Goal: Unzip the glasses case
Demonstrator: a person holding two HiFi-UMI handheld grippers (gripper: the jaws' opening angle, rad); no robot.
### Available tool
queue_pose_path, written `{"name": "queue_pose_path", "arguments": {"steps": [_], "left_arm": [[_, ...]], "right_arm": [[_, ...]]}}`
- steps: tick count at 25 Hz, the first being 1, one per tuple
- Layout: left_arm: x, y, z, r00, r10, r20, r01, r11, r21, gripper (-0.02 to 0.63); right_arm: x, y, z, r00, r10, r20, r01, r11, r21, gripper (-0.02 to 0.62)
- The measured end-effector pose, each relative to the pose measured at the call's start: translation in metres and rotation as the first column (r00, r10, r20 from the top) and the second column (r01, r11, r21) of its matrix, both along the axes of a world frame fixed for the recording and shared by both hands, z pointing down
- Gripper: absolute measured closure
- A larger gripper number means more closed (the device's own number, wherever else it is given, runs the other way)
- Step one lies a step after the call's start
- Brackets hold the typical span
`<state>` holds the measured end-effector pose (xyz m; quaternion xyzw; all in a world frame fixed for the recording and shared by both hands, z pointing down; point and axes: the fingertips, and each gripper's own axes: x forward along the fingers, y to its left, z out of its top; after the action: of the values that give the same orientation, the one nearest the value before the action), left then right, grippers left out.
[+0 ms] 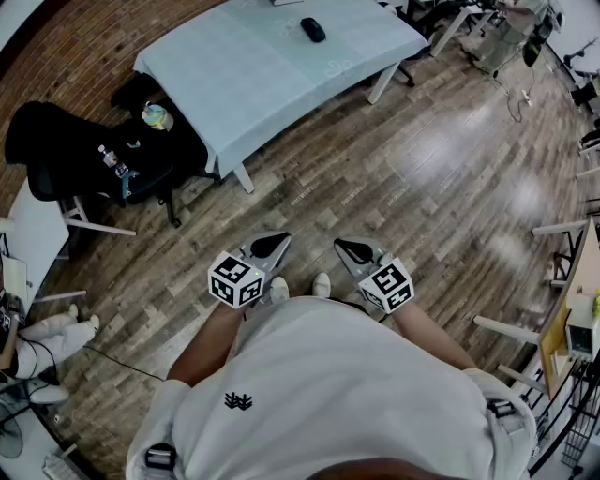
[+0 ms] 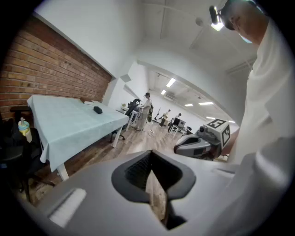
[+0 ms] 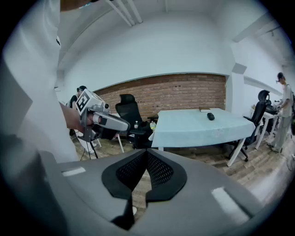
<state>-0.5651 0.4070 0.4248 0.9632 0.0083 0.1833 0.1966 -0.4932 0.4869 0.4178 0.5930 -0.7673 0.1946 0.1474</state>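
The left gripper (image 1: pixel 272 246) and right gripper (image 1: pixel 349 248), jaws closed on nothing, hang well apart from the dark glasses case (image 1: pixel 313 29) lying straight ahead on the desk (image 1: pixel 253 75), neither clearly nearer.

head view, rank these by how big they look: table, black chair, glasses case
1. table
2. black chair
3. glasses case, clearly smallest, though it also lies farthest from the camera

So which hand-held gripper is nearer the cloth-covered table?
The left hand-held gripper: the table stands ahead and off to the person's left, farther from the right hand-held gripper.
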Motion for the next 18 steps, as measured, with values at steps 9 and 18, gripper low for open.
{"name": "queue_pose_path", "arguments": {"steps": [9,18], "left_arm": [[0.069,0.025,-0.004,0.997,0.076,0.030,-0.078,0.995,0.062,0.549],[0.119,0.031,-0.001,0.999,0.020,0.028,-0.022,0.997,0.076,0.549]], "right_arm": [[0.064,0.026,0.006,0.998,0.064,0.009,-0.064,0.998,0.020,0.595],[0.112,0.032,0.022,0.997,0.051,0.050,-0.053,0.998,0.031,0.595]]}}
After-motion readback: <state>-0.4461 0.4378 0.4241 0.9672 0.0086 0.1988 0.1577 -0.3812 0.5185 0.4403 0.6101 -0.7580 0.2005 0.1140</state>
